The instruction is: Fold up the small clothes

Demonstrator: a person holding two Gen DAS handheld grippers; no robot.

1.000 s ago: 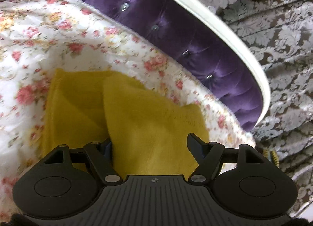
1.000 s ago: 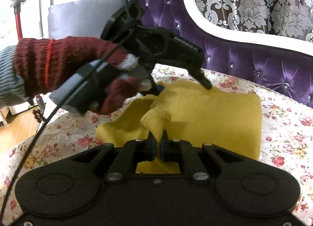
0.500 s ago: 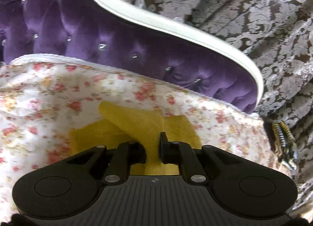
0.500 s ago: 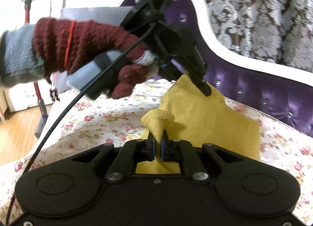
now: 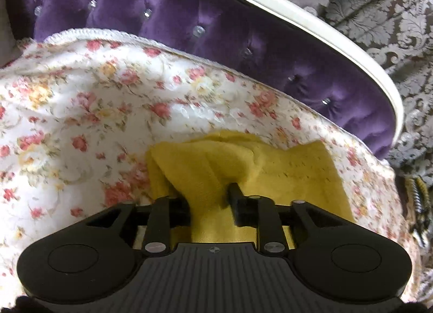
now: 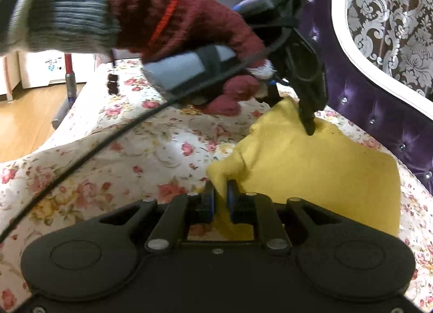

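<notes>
A small yellow knit garment (image 5: 292,175) lies on the floral bedspread (image 5: 108,112), partly folded over itself. My left gripper (image 5: 208,199) is shut on a bunched edge of the garment, which fills the gap between its fingers. In the right wrist view the yellow garment (image 6: 324,175) spreads to the right, and my right gripper (image 6: 220,196) is shut on a pinched corner of it, low over the bedspread (image 6: 121,167). The left gripper (image 6: 305,112), held by a hand in a red knit glove, grips the garment's far corner.
A purple tufted headboard (image 5: 216,29) with a white frame (image 5: 338,39) curves behind the bed, with damask wallpaper beyond. In the right wrist view a black cable (image 6: 81,161) trails across the bedspread. A wooden floor (image 6: 24,121) and a vacuum cleaner stick lie off the bed's left edge.
The left gripper closed on the garment's edge a second ago. Both grippers have since carried the garment over and down toward the bedspread, with the left gripper now close to the right one.
</notes>
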